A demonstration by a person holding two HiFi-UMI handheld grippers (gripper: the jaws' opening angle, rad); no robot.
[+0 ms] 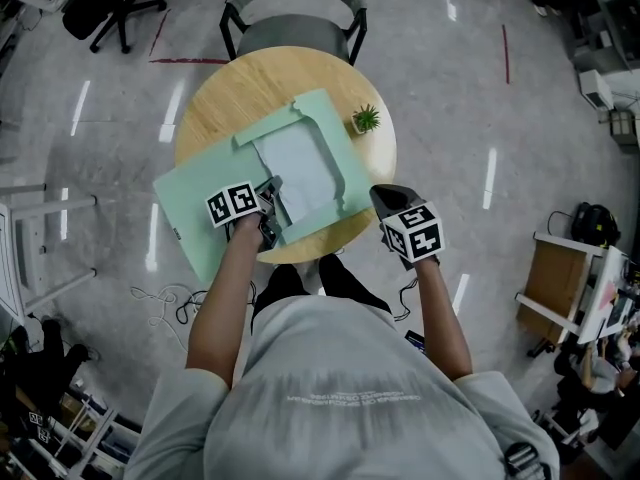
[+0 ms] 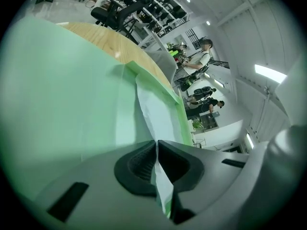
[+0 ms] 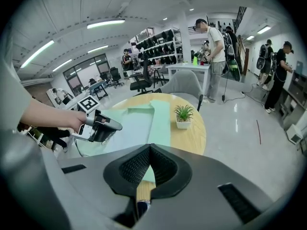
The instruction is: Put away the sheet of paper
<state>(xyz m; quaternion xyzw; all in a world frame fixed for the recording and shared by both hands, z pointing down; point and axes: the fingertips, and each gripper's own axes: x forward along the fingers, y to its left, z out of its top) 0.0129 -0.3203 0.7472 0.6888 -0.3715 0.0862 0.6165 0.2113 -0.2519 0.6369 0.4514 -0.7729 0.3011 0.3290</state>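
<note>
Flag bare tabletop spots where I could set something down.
Bare wood: far arc of table between green folder and chair; strip between folder and right rim, this side of the plant. Crowded: centre and left, taken by folder, sheet of paper, left gripper.

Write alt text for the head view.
The left hand-held gripper pinches a pale sheet of paper in an open mint-green folder on a round wooden table. The right hand-held gripper hangs empty at the table's right edge; a small green potted plant stands farther back.

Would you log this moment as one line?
left gripper: shut on sheet of paper | right gripper: shut, empty | green folder: open
</note>
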